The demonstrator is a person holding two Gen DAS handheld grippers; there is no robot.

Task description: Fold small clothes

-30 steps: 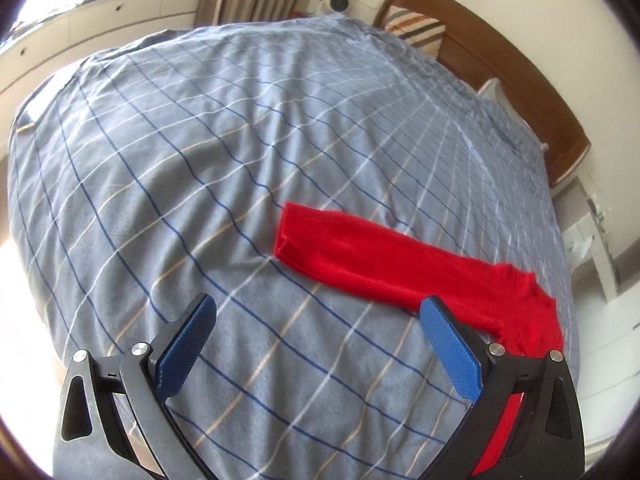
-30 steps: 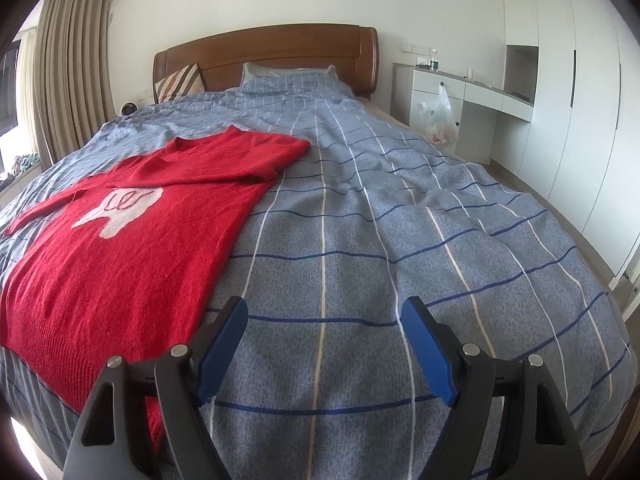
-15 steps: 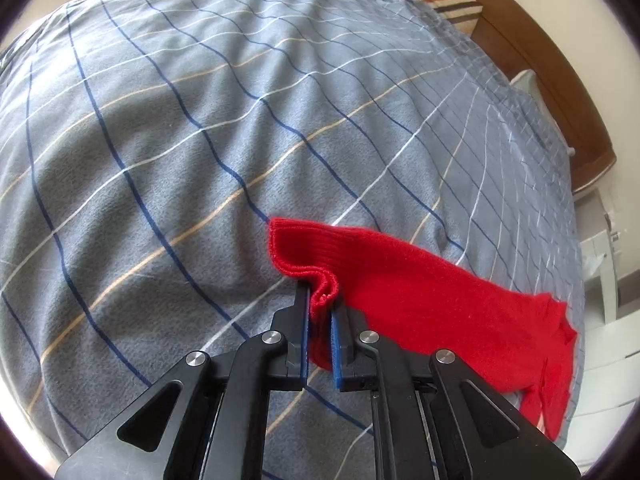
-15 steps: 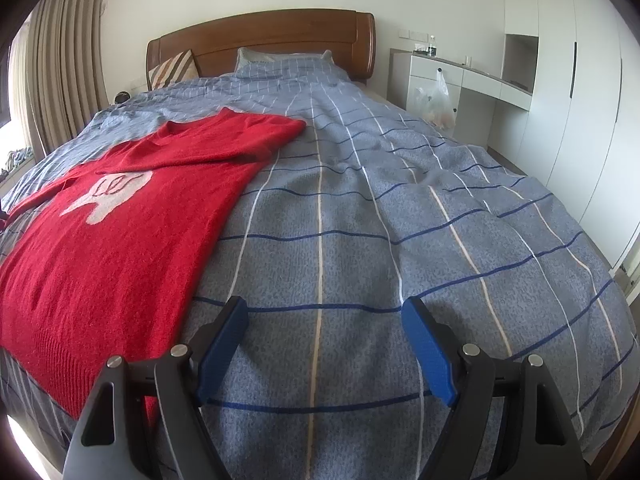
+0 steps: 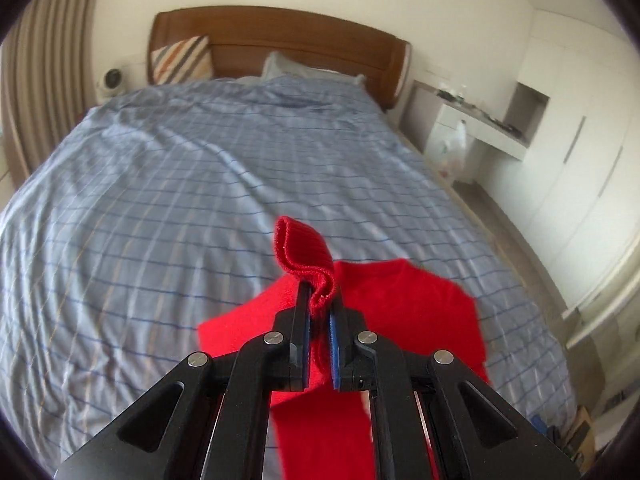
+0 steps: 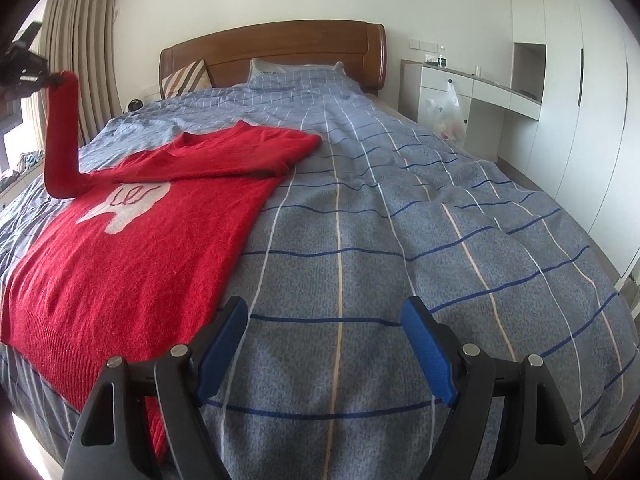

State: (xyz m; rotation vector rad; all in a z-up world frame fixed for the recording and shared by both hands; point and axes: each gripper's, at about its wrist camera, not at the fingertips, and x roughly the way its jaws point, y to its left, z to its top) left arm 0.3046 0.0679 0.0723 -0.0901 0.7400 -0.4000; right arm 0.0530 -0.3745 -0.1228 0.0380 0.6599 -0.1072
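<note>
A red knit sweater (image 6: 132,240) with a white figure on its chest lies flat on the left part of the bed; its far sleeve is folded over the chest. My left gripper (image 5: 320,304) is shut on the cuff (image 5: 304,256) of the other sleeve, and the sweater body (image 5: 404,312) lies below it. The right wrist view shows that sleeve (image 6: 60,136) held up high off the bed at the far left, with the left gripper (image 6: 48,78) at its top end. My right gripper (image 6: 324,348) stands open over bare bedding near the foot of the bed, right of the sweater's hem.
The bed has a blue-grey checked cover (image 6: 400,220), a wooden headboard (image 6: 280,52) and a striped pillow (image 6: 186,78). A white desk and wardrobes (image 6: 560,80) line the right wall, with a plastic bag (image 6: 448,116) hanging there. Curtains (image 6: 84,52) hang on the left.
My left gripper closed on the sleeve cuff, then lifted it high off the bed and swung round toward the headboard. The right gripper stayed put.
</note>
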